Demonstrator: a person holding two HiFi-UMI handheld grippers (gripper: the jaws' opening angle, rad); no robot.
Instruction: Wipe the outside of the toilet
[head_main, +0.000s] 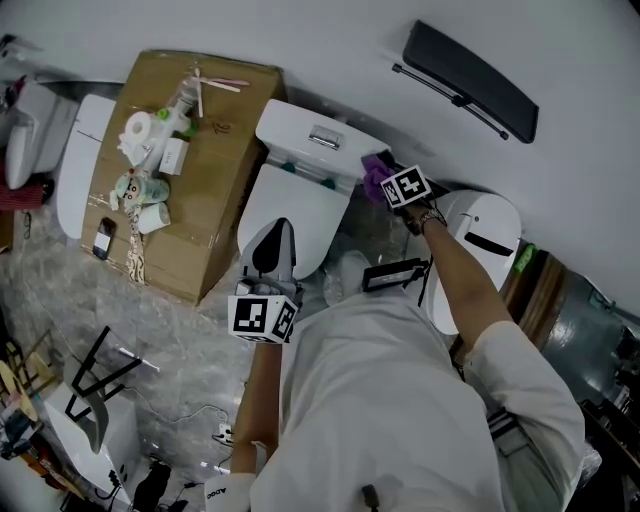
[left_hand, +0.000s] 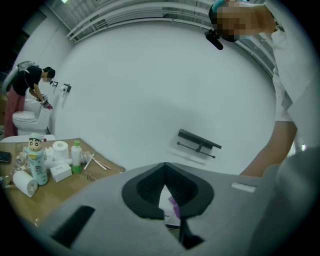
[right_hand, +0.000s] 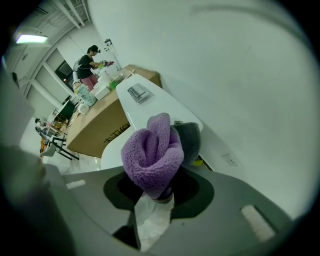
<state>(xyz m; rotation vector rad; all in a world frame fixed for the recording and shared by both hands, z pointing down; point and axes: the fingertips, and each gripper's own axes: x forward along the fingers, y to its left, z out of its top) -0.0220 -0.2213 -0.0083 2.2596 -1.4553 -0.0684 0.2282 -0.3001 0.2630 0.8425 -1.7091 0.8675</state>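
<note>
- A cardboard box (head_main: 190, 225) is lying at the upper left, carrying small toiletries.
- The left gripper (head_main: 279, 238) is hovering over the toilet (head_main: 300, 200) lid at centre, its jaws pressed together with nothing between them.
- The right gripper (head_main: 383, 180) is clamping a purple cloth (head_main: 372, 168) at the right end of the tank (head_main: 300, 125), right of centre.

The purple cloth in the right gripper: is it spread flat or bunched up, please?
Bunched up. The purple cloth bulges as a wad from the right gripper, whose jaws pinch its base.
</note>
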